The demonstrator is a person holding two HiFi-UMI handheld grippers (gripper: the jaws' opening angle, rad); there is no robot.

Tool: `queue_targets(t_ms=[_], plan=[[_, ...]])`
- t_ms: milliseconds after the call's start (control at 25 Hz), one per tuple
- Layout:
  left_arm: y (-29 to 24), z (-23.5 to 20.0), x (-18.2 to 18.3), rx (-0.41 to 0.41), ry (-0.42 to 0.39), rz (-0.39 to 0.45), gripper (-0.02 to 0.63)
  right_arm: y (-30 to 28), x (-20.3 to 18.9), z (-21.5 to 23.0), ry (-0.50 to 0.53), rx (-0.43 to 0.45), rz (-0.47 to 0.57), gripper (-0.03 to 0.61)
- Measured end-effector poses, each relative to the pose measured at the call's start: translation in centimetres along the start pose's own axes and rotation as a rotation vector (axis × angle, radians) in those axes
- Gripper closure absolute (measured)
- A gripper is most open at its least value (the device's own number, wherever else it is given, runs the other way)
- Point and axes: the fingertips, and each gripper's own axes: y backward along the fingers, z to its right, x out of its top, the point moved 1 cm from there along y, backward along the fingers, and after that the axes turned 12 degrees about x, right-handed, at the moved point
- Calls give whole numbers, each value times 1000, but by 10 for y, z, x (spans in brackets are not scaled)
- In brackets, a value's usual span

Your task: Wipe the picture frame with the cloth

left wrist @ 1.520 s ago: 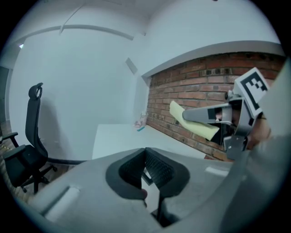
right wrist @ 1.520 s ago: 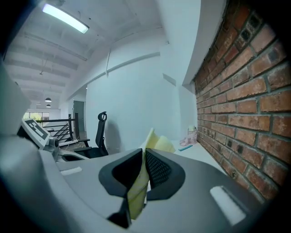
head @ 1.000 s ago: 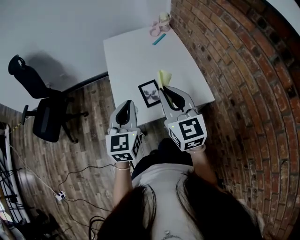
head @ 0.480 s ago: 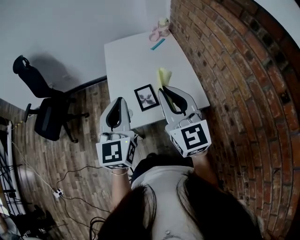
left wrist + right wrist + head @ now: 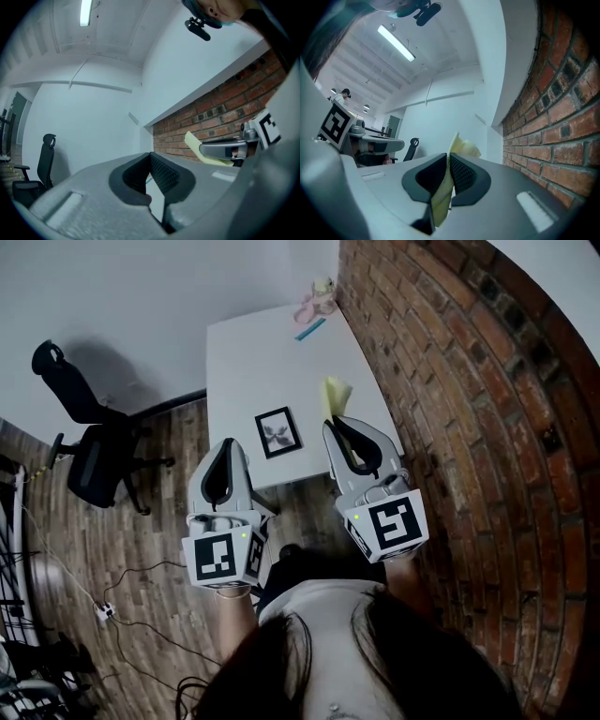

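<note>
A small black picture frame lies flat on the white table, near its front edge. My right gripper is shut on a yellow cloth, which sticks out past its tips over the table's right front part. In the right gripper view the cloth is pinched between the jaws. My left gripper is shut and holds nothing; it hovers off the table's front edge, left of the frame. Its tips meet in the left gripper view, with the right gripper and cloth at the right.
A brick wall runs along the table's right side. At the table's far end stand a pink object and a blue strip. A black office chair stands on the wooden floor to the left. Cables lie on the floor.
Both grippers have come up and back toward me, away from the table; the left one has moved out to the left. The frame now lies uncovered between them. The cloth stays held.
</note>
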Motion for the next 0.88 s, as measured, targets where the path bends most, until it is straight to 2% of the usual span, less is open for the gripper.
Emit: queue_targets(t_ms=[440,880], plan=[[28,21,19,19,20,37,609,33,6,-2,-26,5,31,551],[35,31,22,-36,3,18,609,38,11,-6,-32,-4,43,551]])
